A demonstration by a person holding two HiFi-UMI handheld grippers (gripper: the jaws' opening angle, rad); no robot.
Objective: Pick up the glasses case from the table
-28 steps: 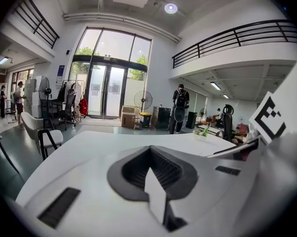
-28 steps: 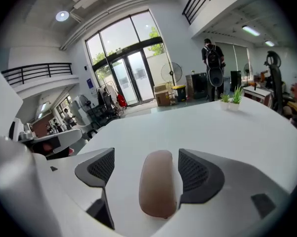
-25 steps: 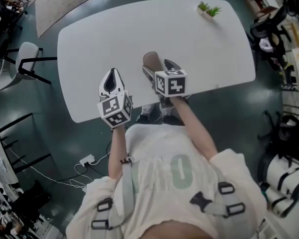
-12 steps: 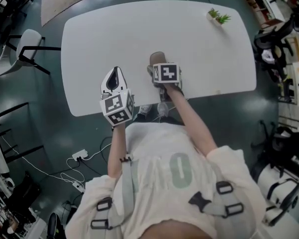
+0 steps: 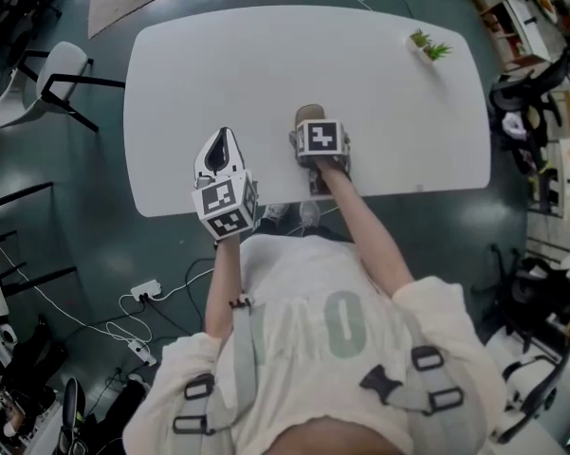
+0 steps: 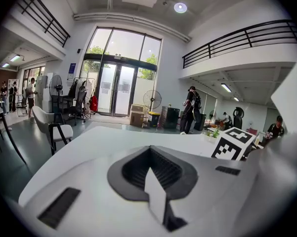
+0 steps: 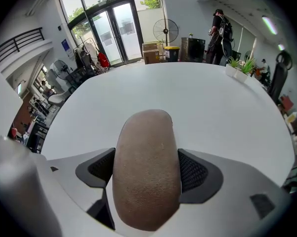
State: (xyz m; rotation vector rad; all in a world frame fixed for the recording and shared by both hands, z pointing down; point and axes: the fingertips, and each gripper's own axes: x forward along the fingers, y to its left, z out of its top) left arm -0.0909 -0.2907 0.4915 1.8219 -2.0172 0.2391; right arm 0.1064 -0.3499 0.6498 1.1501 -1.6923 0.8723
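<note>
Clamping across the short width of the brown, grain-textured, oblong glasses case point(image 7: 146, 132) with the right hand-held gripper point(image 7: 147, 174) — black ribbed pads point(image 7: 193, 172) pressed against both flanks, rounded far end projecting beyond the jaws. Located near the front edge of the white oval tabletop point(image 5: 218, 74), directly ahead of the person. Not possible to tell from any view whether already clear of the surface or resting on it.

For a clean lift:
- Raise straight up, without tilt, holding clamp pressure even — judged likely to rotate or slip on so rounded a shell if squeezed off-centre.
- Avoid dragging along the tabletop.
- Hold the case's long axis in line with the jaws.

Left hand-held gripper point(image 5: 218, 154): jaws closed together on nothing, positioned over the tabletop's near edge, apart from the case. Leave out of the lift; no second grasp judged necessary.
</note>
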